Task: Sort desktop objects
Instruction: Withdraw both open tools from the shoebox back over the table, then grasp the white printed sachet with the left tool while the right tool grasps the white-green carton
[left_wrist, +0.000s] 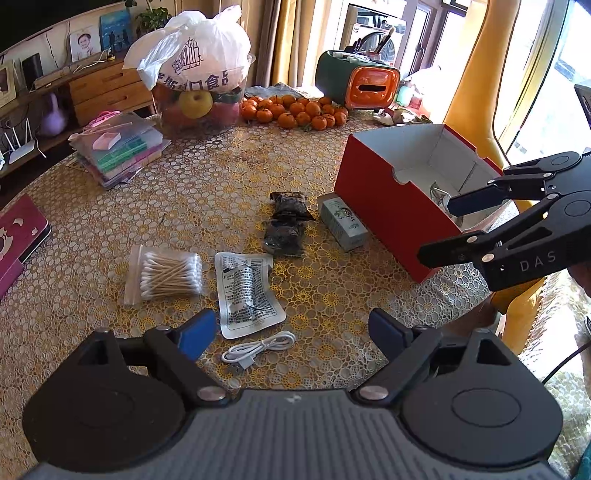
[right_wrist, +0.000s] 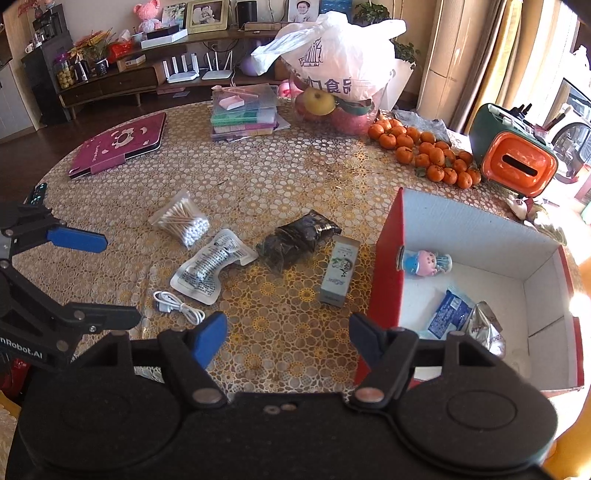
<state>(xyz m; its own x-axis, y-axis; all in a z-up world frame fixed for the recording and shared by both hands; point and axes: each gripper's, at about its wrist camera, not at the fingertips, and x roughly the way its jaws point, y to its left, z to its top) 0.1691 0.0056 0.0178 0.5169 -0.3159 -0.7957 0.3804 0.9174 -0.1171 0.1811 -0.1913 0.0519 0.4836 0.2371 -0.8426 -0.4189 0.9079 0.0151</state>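
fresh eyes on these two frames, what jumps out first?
The red box with its white inside, at the table's right, already holding a small doll and snack packets. Behind it, a heap of oranges and a bulging white plastic bag. Both tongs, left and right, hang open above the scattered items.

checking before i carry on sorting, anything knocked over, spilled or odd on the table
Nothing is spilled or broken. The small green box lies on its side beside the red box, and the toy figure inside that box lies flat. The tangerines sit loose in a pile on the table.
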